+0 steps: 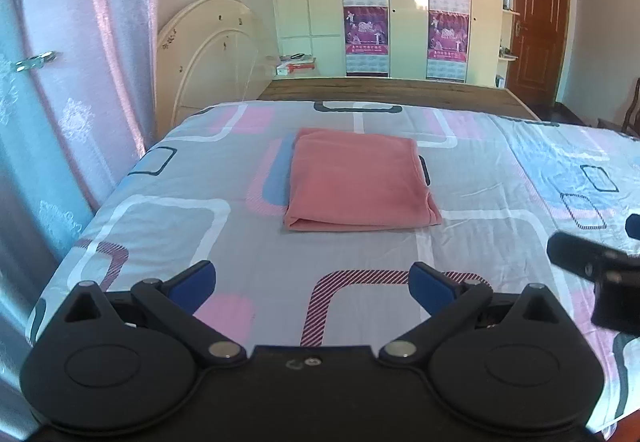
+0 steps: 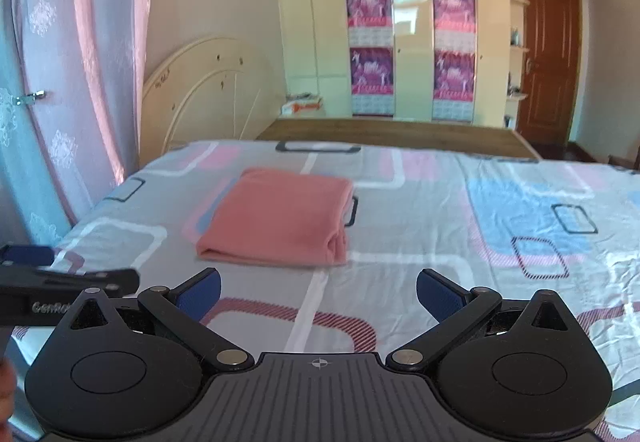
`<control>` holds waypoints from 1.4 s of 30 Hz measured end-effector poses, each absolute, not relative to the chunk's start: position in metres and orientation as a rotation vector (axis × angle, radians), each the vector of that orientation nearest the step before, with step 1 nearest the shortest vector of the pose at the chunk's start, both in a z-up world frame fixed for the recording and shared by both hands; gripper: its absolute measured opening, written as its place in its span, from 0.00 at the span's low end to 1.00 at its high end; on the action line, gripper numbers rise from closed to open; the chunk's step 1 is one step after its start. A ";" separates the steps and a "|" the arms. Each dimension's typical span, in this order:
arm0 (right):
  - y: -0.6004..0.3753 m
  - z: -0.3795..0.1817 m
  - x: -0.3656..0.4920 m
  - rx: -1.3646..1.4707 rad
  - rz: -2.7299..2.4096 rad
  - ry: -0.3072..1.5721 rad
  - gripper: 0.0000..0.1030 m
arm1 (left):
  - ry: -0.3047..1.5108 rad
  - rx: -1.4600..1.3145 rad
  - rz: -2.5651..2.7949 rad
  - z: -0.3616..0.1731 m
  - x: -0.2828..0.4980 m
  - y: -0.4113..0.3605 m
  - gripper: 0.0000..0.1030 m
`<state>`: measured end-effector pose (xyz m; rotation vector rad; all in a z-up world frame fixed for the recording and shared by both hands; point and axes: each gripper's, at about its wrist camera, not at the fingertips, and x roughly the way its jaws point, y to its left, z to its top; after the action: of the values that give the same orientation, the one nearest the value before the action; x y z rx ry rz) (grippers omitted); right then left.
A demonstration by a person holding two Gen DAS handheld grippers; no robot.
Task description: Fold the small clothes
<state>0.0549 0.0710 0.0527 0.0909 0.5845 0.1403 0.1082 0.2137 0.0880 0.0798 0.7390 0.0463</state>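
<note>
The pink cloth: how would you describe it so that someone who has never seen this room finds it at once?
Start at the bed, covered by a grey sheet printed with pink, blue and white rounded rectangles. The pink cloth lies near the middle of that sheet, folded into a flat rectangle. It is the only plain, salmon-coloured item there and nothing touches it.

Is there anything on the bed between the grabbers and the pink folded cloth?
No. Only bare patterned bedsheet lies between the open left hand-held gripper, the open right hand-held gripper and the folded salmon-pink cloth.
</note>
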 end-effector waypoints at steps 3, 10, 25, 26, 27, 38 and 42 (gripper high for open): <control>0.075 0.059 0.048 0.079 0.138 0.564 1.00 | 0.746 0.061 0.050 0.092 0.101 0.218 0.99; 0.077 0.064 0.038 0.065 0.143 0.546 1.00 | 0.730 0.046 0.053 0.100 0.093 0.221 0.99; 0.077 0.066 0.037 0.055 0.136 0.538 1.00 | 0.732 0.045 0.055 0.099 0.089 0.222 0.99; 0.077 0.066 0.037 0.055 0.138 0.538 1.00 | 0.731 0.046 0.056 0.099 0.090 0.223 0.99; 0.077 0.066 0.037 0.053 0.139 0.538 1.00 | 0.732 0.046 0.057 0.099 0.090 0.223 0.99; 0.075 0.066 0.039 0.053 0.141 0.540 1.00 | 0.736 0.045 0.061 0.099 0.092 0.222 0.99; 0.075 0.065 0.040 0.052 0.142 0.544 1.00 | 0.739 0.045 0.060 0.099 0.092 0.222 0.99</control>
<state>0.0397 0.0745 0.0647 0.0517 0.5439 0.1419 0.0923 0.2219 0.0993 0.0455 0.7390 0.0601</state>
